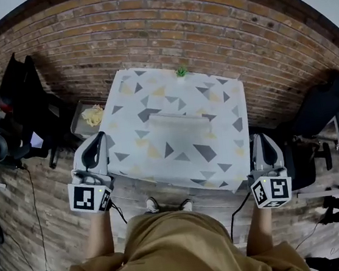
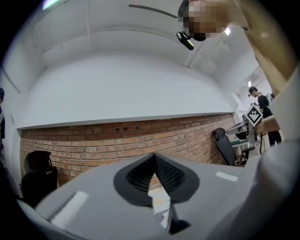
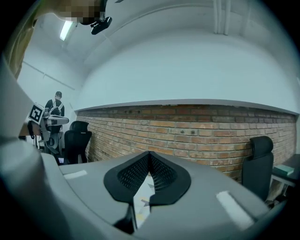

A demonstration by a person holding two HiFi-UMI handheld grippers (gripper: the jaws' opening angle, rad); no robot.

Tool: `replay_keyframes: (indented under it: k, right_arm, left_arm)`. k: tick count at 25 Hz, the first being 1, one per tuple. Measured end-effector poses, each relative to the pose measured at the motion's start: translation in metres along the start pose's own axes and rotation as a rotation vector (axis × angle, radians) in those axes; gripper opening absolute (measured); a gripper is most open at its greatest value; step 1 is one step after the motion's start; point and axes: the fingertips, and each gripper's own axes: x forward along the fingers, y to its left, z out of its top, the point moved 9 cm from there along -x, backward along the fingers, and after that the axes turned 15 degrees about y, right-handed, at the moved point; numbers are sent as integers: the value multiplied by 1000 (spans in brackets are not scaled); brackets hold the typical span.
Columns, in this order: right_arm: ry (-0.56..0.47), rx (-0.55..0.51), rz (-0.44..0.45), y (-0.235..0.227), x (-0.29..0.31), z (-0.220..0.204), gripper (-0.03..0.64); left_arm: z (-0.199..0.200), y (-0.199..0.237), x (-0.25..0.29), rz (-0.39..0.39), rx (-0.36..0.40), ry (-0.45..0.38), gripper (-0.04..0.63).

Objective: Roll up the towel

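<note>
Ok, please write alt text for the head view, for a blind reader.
A pale towel, seemingly rolled up, lies on a triangle-patterned tablecloth. The standing person holds the left gripper and the right gripper shut and empty beside the table's near corners.

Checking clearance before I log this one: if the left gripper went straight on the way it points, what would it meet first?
Probably the brick wall. The left gripper, jaws shut on nothing, points roughly level above the table, so nothing nearer seems in line; depth is unclear.
</note>
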Motion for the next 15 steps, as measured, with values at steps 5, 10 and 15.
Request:
replay_keyframes:
  k: [5,10,15]
  right_arm:
    - [-9,-26,-38,-1,-11,-1,3]
    - [-4,-23,-32,6,-9,-5,3]
    - [-5,-24,-27,13,-4,0,3]
  left_arm:
    - [-9,-1,-6,16,-14,10,61]
    - [-19,-3,-2,8,-39,33,61]
    - [-16,1,0,8,-40,20,61]
